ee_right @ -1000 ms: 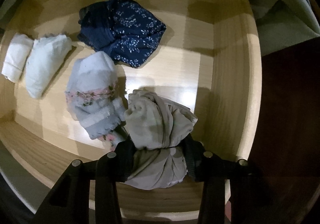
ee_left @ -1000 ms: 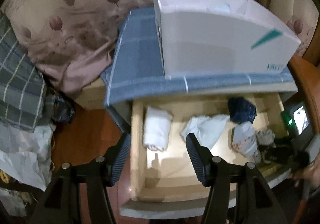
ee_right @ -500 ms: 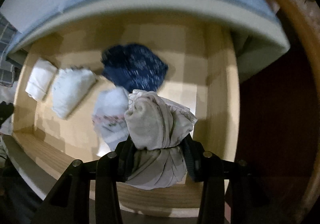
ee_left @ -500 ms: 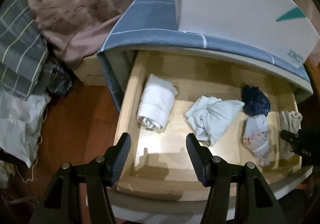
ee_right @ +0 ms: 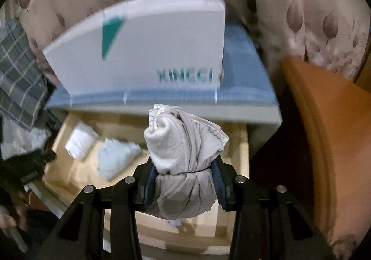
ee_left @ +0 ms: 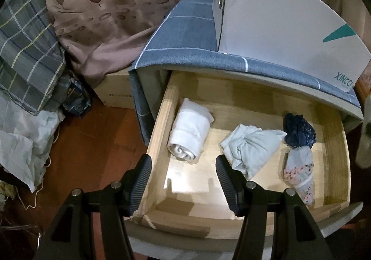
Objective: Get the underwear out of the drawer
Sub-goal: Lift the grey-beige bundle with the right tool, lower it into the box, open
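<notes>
one white box reads "xincci" in teal, above the open drawer.

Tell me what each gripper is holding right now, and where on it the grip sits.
The right gripper pinches the rolled beige underwear around its lower middle. The left gripper is open and holds nothing.
</notes>
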Motion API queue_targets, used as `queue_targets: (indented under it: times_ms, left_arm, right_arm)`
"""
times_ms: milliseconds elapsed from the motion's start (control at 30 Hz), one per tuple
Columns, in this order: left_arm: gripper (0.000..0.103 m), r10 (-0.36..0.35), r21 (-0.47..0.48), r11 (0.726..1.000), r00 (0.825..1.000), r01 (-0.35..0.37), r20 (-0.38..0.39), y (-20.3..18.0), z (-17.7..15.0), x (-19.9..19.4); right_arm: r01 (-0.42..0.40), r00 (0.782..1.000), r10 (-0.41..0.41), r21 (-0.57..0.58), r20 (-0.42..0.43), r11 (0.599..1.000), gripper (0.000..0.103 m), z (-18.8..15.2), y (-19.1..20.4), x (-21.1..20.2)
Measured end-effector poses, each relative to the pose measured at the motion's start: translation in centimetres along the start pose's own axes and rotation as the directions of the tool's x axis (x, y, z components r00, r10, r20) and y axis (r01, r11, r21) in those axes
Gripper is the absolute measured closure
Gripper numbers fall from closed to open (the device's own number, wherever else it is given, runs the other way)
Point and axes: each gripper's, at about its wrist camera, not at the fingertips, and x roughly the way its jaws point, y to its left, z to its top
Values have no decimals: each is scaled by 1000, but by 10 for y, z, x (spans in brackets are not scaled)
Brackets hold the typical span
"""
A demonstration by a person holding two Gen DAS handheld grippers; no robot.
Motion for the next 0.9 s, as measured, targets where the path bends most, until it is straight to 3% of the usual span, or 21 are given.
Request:
queue_targets:
  times_ms: [367,500,633,900]
  left_arm:
    - [44,-17,-10,1000,1000,17,7,4,0,0]
    - [44,-20,-13,1000,1000,20,8,4,1,0]
    - [44,-24,-24,999,1000,24,11,5,1,0]
    - [44,-28,-40,999,1000,28,14,8,1,0]
  right_arm:
    - [-22,984,26,-24,174,999,64,92,25,-57]
    - [-30,979,35,-27,201,999,64,124,28,-63]
    - [-39,981,43,-25,189,999,64,153,32,-56]
    - [-54,997,55,-25,56,998,64,186,40,-9]
